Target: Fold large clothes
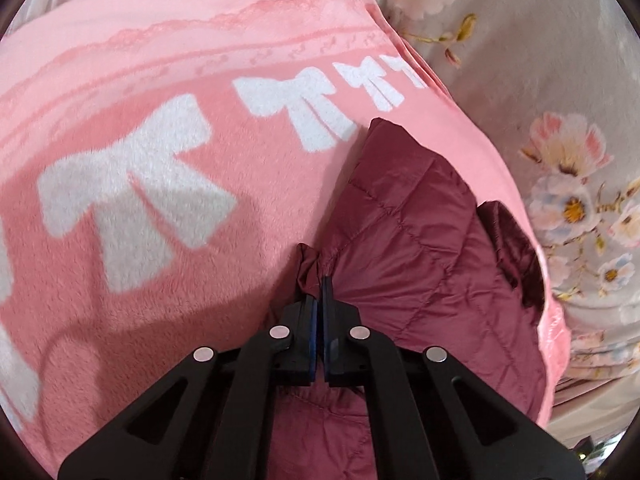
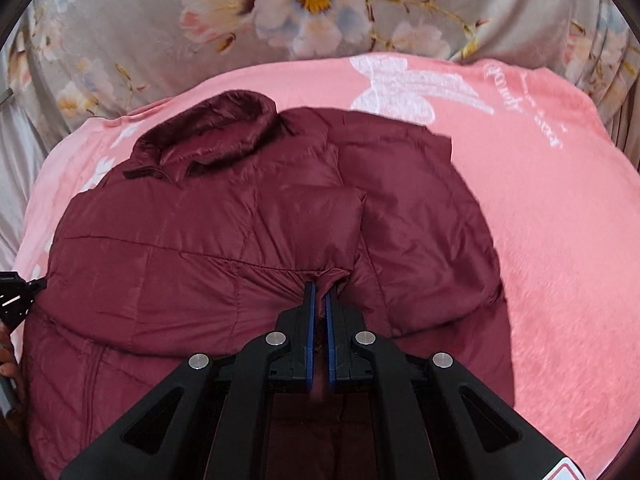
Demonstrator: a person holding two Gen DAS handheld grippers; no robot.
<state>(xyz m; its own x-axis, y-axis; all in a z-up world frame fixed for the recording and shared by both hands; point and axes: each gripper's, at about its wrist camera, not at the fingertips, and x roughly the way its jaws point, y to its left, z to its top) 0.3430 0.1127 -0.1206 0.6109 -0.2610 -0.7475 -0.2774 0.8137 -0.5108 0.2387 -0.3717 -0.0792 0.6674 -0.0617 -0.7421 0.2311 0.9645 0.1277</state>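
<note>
Spread on a pink fleece blanket [image 2: 560, 240], the maroon quilted puffer jacket [image 2: 200, 248] is pinched at its hem by both the left gripper [image 1: 319, 284] and right gripper [image 2: 320, 288], jaws closed on fabric; light, slippery, it likely needs seam-edge grips.

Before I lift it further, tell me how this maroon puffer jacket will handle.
The maroon puffer jacket will probably be floppy: it bunches where the right gripper and left gripper pinch it, so unheld parts should sag. Its puffy quilted panels suggest it is light for its bulk. The shell looks shiny, so it may slip from the jaws or slide on the pink blanket.
</note>
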